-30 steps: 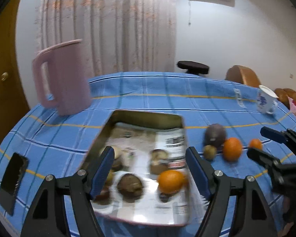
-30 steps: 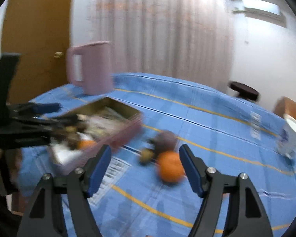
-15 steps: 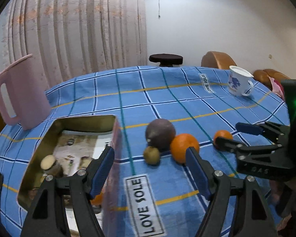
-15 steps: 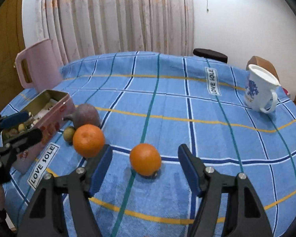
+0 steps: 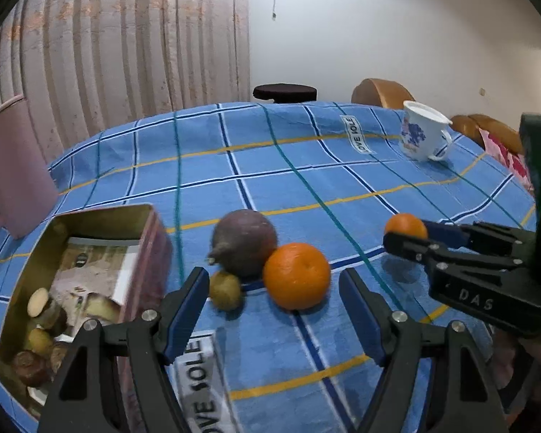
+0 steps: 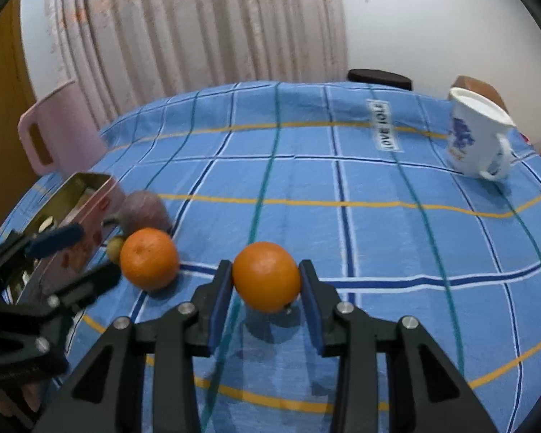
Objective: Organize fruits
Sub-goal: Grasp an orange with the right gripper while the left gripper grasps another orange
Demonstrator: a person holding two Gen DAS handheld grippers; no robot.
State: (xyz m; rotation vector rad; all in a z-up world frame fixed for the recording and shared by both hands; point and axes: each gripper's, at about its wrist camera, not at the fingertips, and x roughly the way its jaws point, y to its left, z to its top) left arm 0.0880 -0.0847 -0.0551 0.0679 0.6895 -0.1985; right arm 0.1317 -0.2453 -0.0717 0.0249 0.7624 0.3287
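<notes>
Two oranges on the blue cloth: only the left view looks into the tin (image 5: 90, 281), fruit piled at its near end. Half a second ago the right gripper (image 6: 266, 281) stood wide; now both pads touch the small orange (image 6: 266, 276). Left gripper (image 5: 274, 299) gapes, empty, before the big orange (image 5: 296, 276).

Both tools look the same: the left tool (image 5: 272, 305) and right tool (image 6: 265, 292) are black plastic with blue pads (image 6: 220, 303), silver screws (image 6: 345, 307), "DAS" embossed on the side.
</notes>
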